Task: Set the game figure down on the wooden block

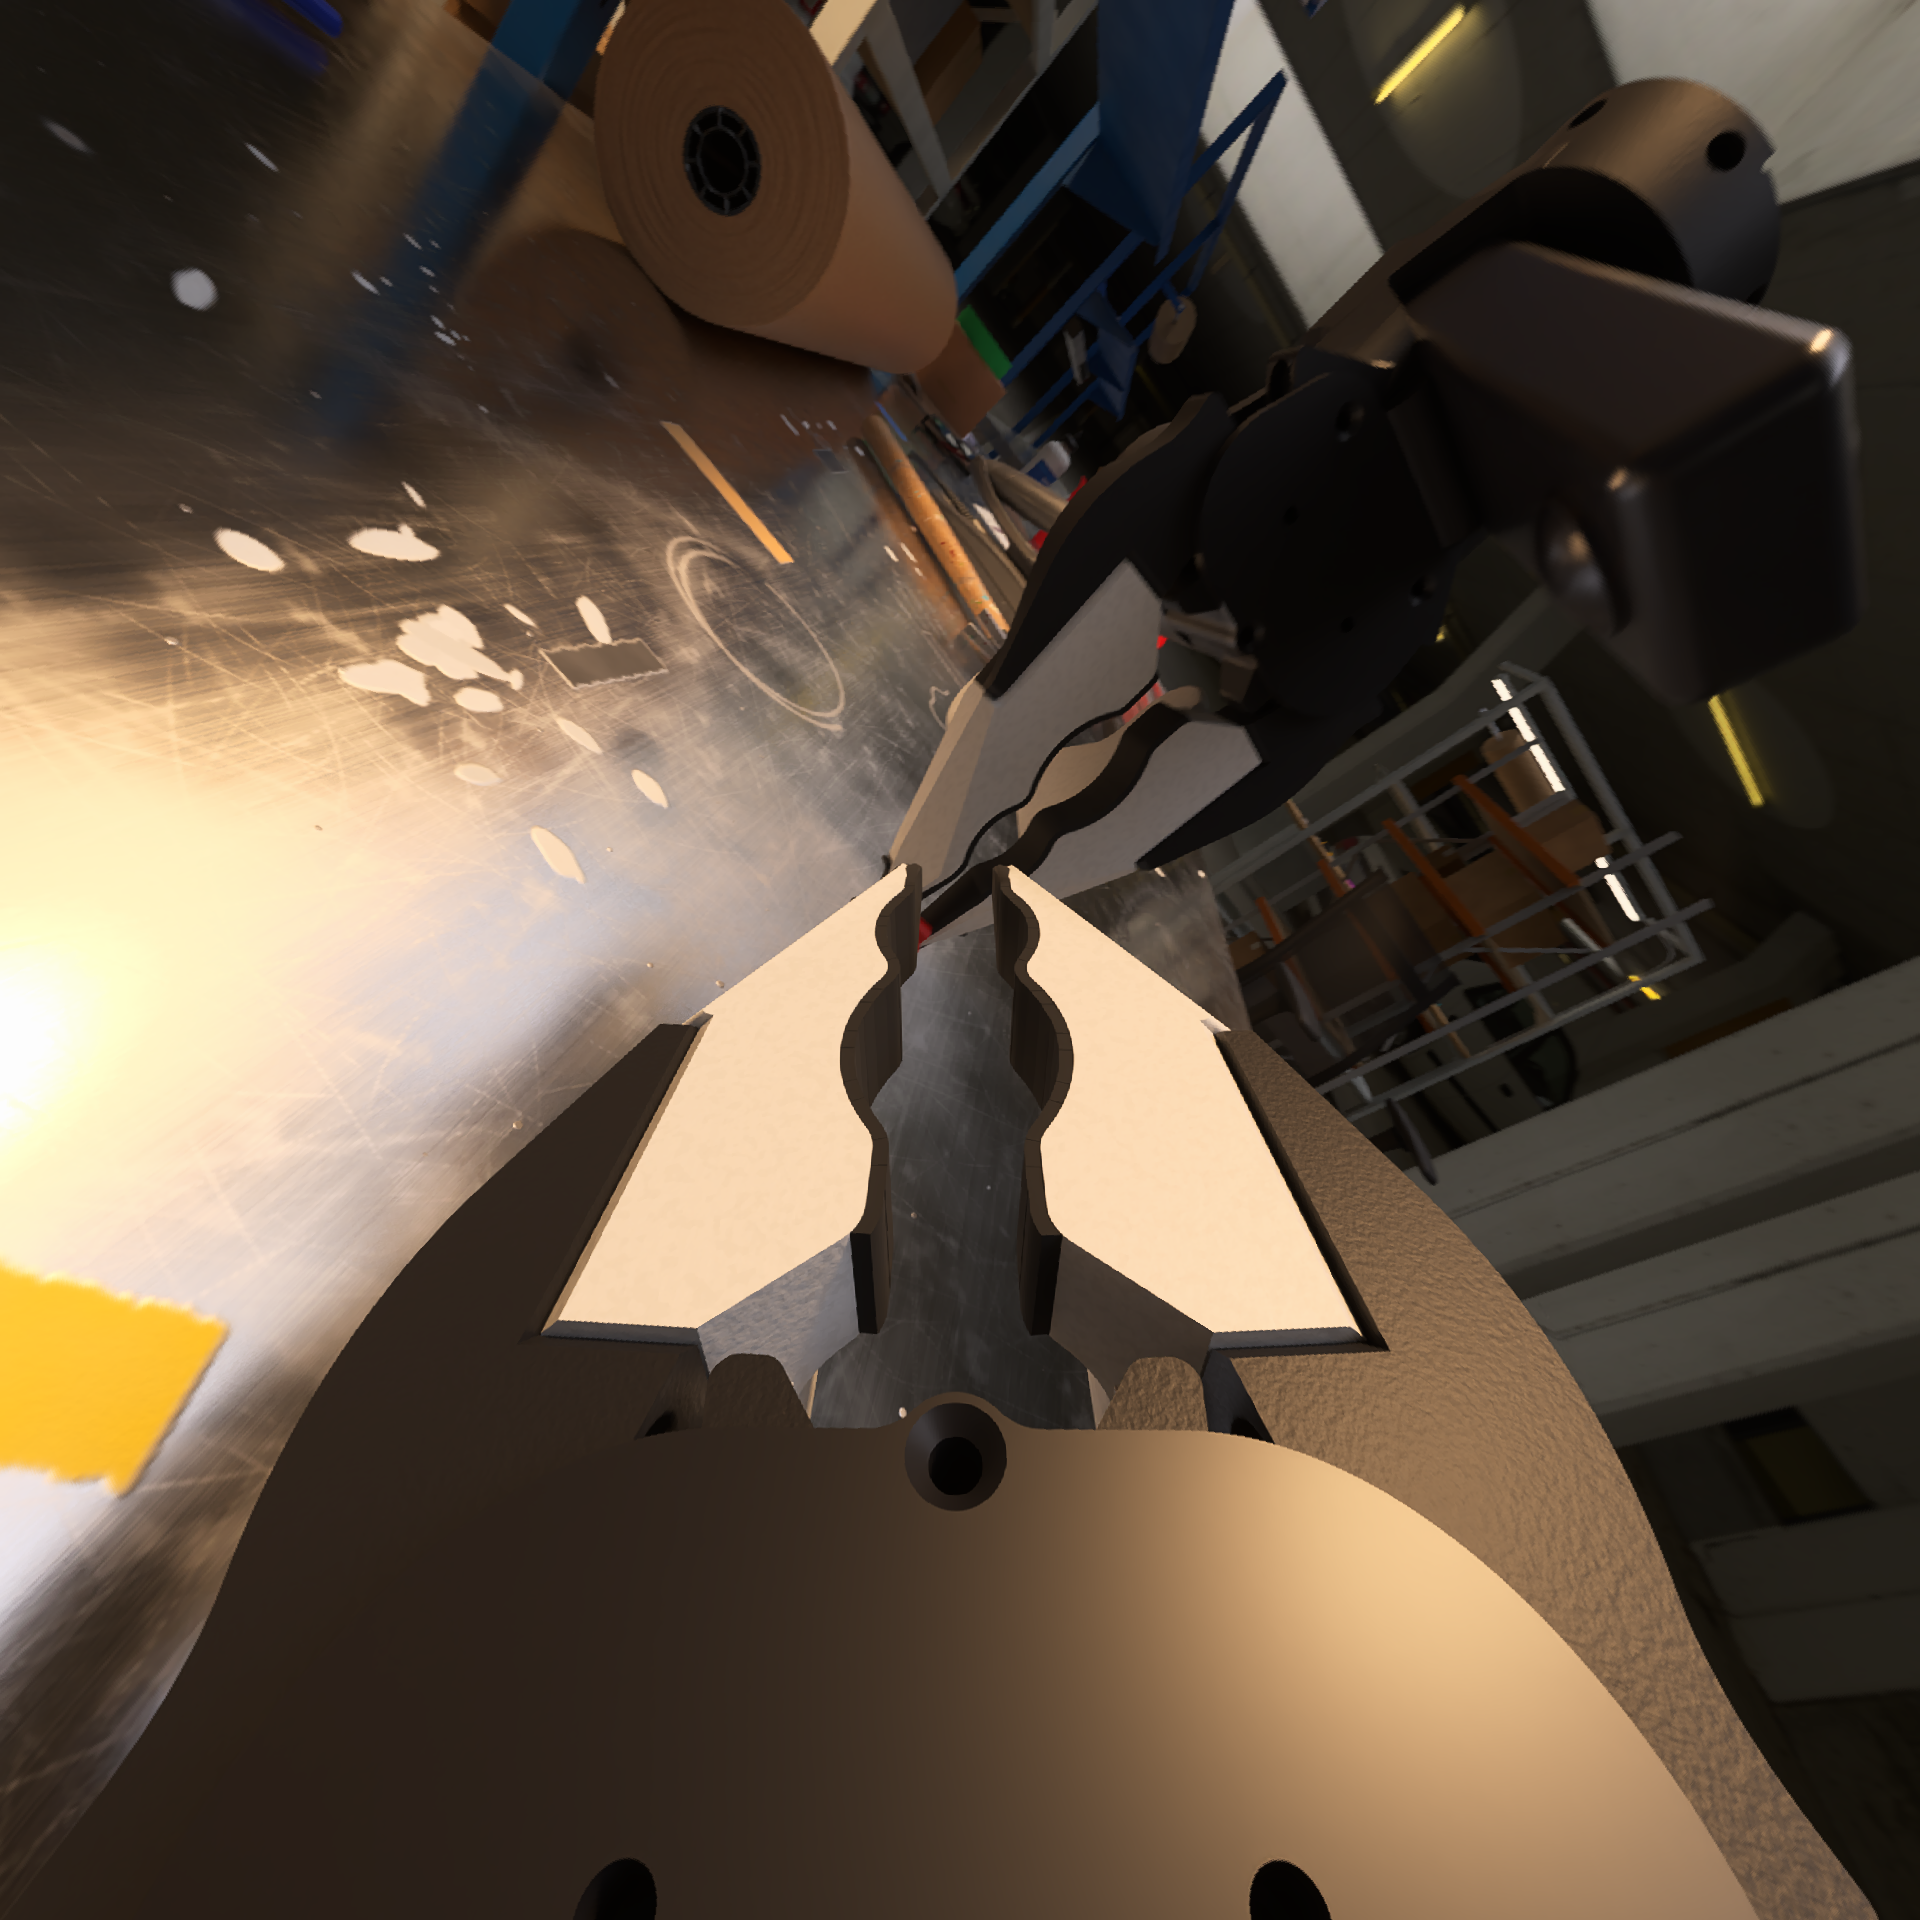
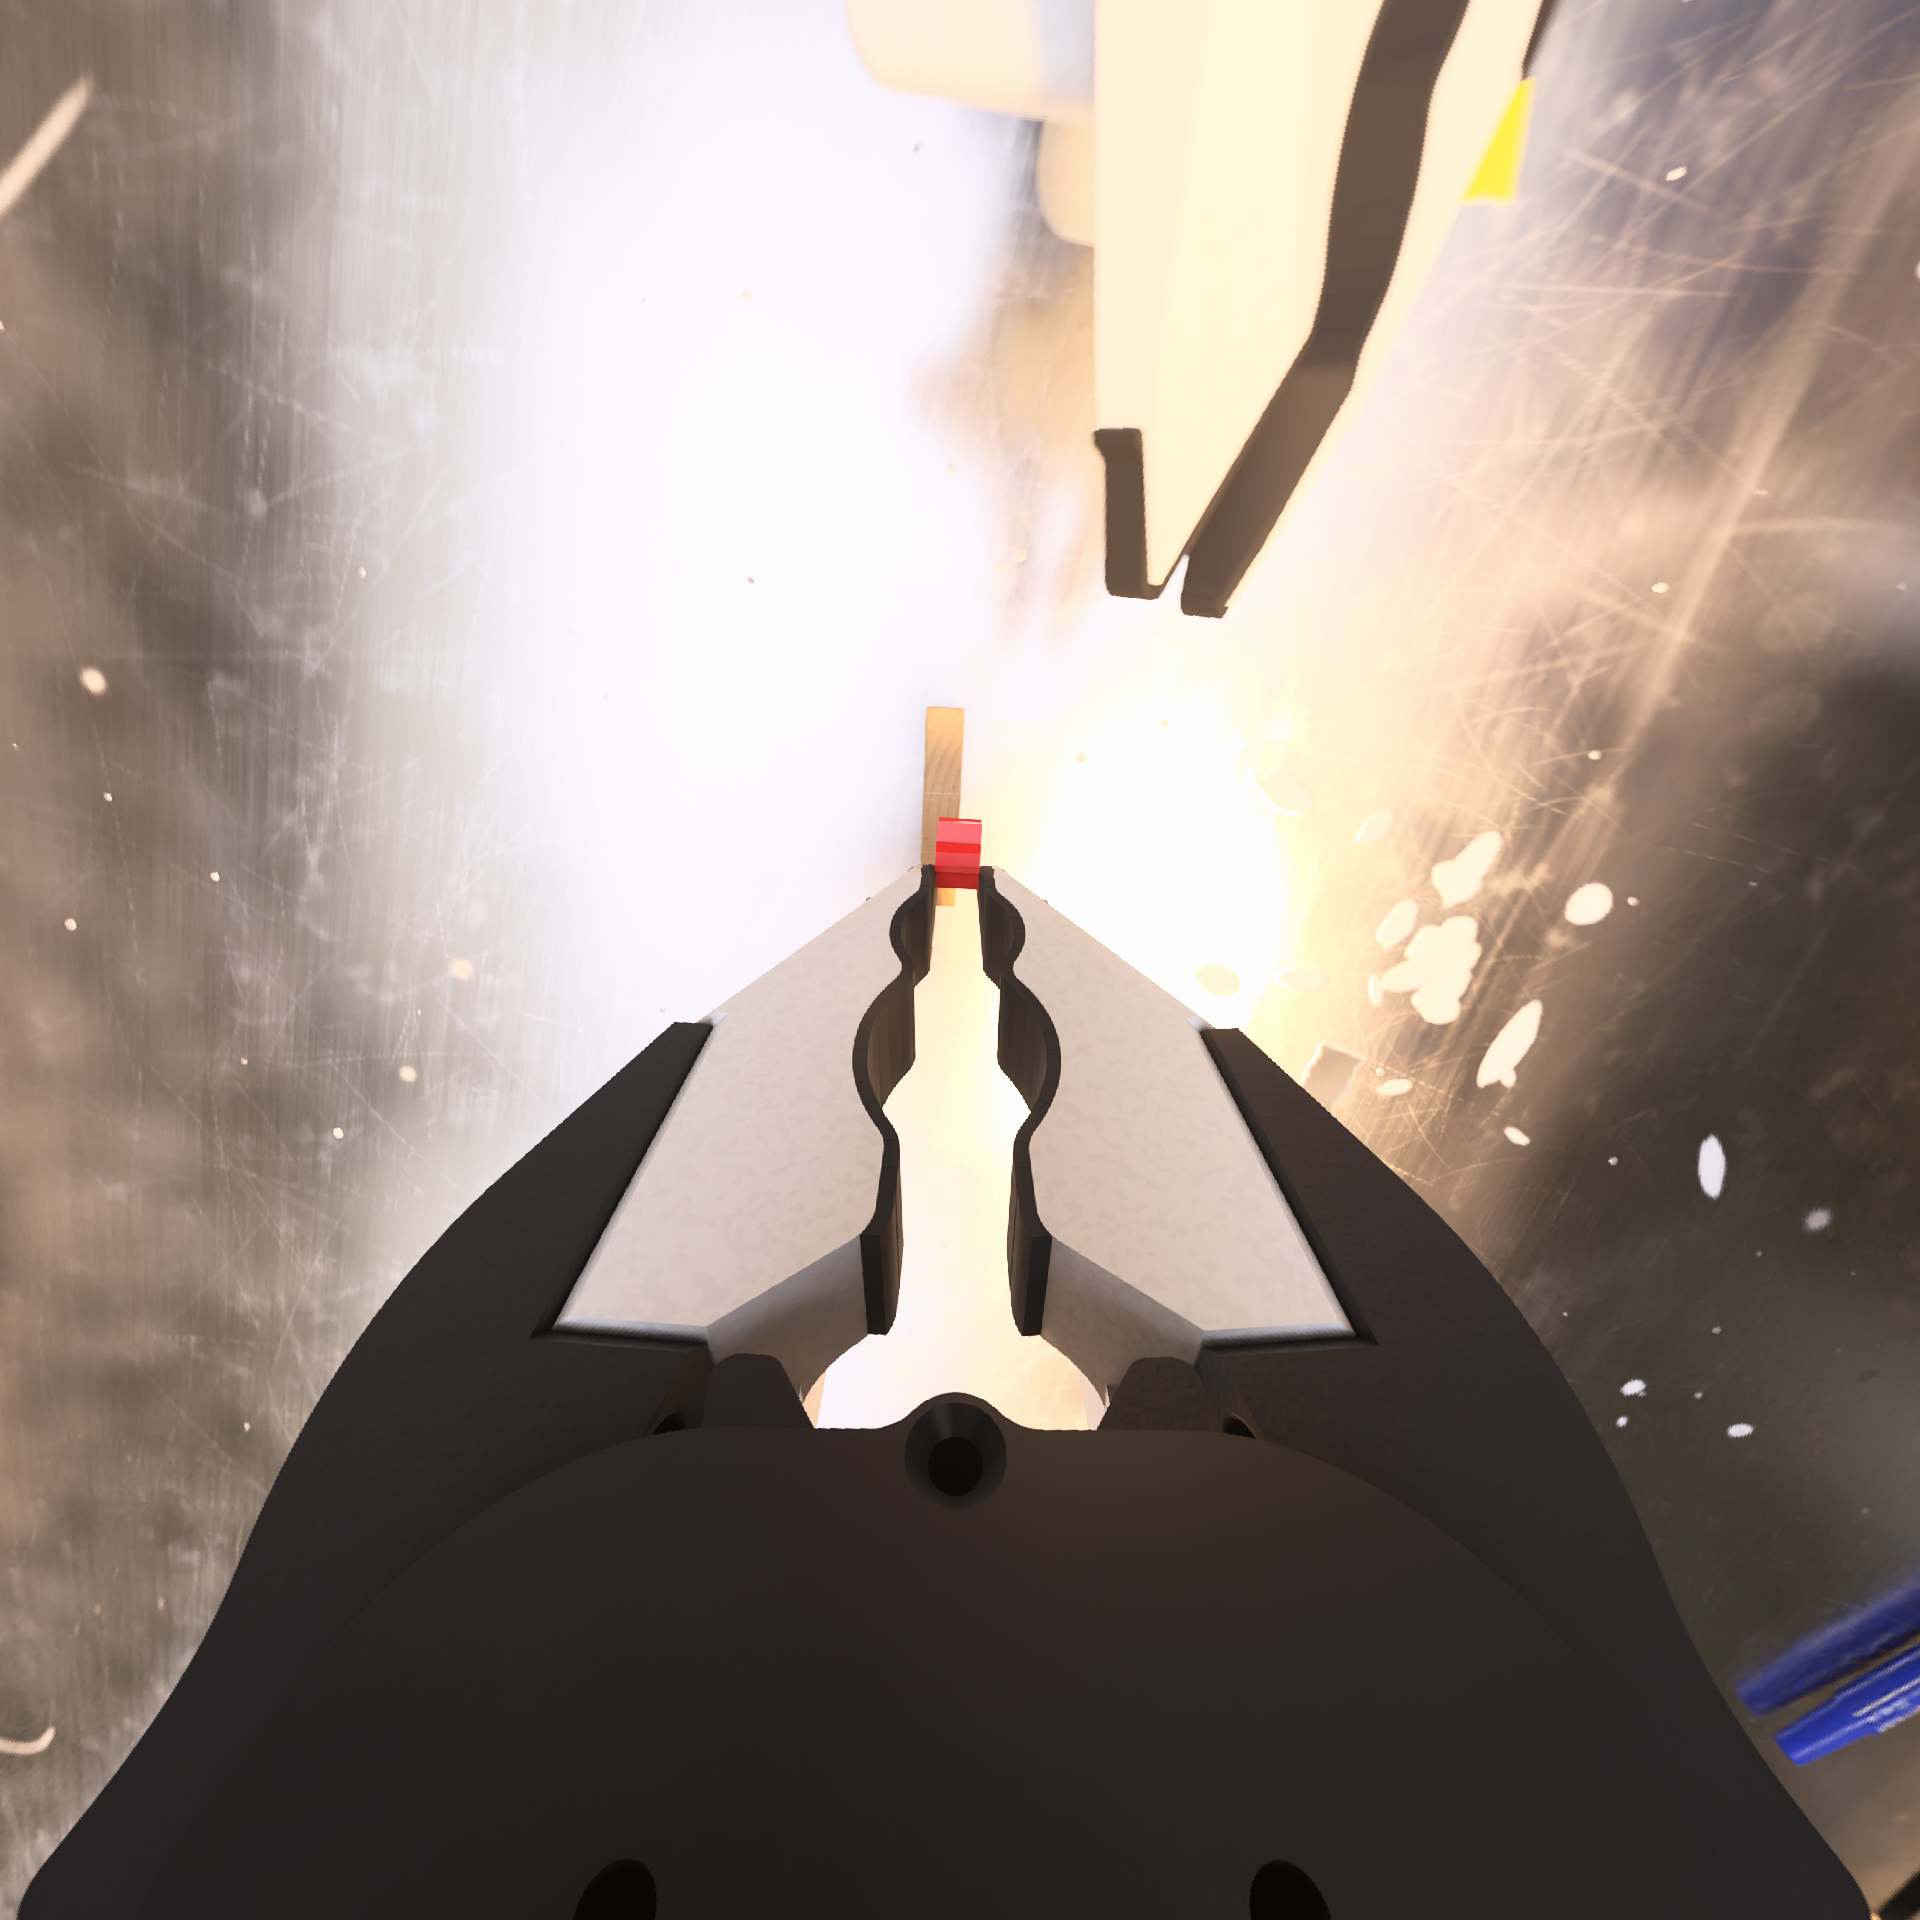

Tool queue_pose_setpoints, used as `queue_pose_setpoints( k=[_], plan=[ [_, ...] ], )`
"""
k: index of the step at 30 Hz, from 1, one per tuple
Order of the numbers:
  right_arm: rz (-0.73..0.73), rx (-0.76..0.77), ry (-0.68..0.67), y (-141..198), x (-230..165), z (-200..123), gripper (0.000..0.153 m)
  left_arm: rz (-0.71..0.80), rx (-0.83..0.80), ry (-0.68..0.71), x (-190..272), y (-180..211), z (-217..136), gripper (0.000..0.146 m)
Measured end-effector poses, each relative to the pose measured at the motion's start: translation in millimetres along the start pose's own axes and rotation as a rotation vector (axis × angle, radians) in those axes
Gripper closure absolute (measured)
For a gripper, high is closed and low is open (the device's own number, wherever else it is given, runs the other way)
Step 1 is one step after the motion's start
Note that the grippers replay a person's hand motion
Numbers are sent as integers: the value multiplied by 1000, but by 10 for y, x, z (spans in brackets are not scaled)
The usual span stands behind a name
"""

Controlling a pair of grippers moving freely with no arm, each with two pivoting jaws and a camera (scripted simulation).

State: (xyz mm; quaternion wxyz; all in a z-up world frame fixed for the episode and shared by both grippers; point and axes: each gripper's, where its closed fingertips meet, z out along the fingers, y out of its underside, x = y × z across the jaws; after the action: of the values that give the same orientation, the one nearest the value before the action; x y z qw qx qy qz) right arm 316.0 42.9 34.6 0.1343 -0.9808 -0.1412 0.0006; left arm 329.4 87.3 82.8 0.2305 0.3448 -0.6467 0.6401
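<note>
My right gripper [image 2: 956, 881] is shut on a small red game figure [image 2: 957, 852], pinched at the very fingertips. A thin pale wooden block [image 2: 943, 764] shows edge-on just beyond the figure; I cannot tell whether they touch. In the left wrist view my left gripper [image 1: 957, 894] has a narrow gap between its fingers and holds nothing. The right gripper [image 1: 987, 868] comes in from the upper right and meets its tips, with a sliver of the red figure [image 1: 928, 928] showing. The left gripper [image 2: 1169, 597] also hangs at the top of the right wrist view.
The scratched metal table top [image 1: 436, 727] has white paint spots and strong glare. A yellow patch [image 1: 94, 1382] lies at the left. Brown paper rolls [image 1: 727, 166] and a wire rack [image 1: 1507, 904] stand beyond the table. Blue items [image 2: 1839, 1683] lie at the right.
</note>
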Motion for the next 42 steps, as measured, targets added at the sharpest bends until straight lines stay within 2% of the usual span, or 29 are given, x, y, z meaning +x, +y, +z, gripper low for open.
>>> queue_pose_setpoints(
  k=[9, 18, 32, 42],
  plan=[
    [-12, -84, -57, 85, -11, 102, 145, -60, 38, 94, 52, -57, -61, 133],
    [-3, -143, -74, 67, -4, 105, 145, -67, 40, 111, 65, -64, -70, 133],
    [56, -142, -102, 28, -8, 117, 145, -80, 54, 128, 68, -85, -92, 133],
    [45, -187, -100, 26, -10, 119, 145, -89, 55, 131, 62, -89, -94, 133]
  ],
)
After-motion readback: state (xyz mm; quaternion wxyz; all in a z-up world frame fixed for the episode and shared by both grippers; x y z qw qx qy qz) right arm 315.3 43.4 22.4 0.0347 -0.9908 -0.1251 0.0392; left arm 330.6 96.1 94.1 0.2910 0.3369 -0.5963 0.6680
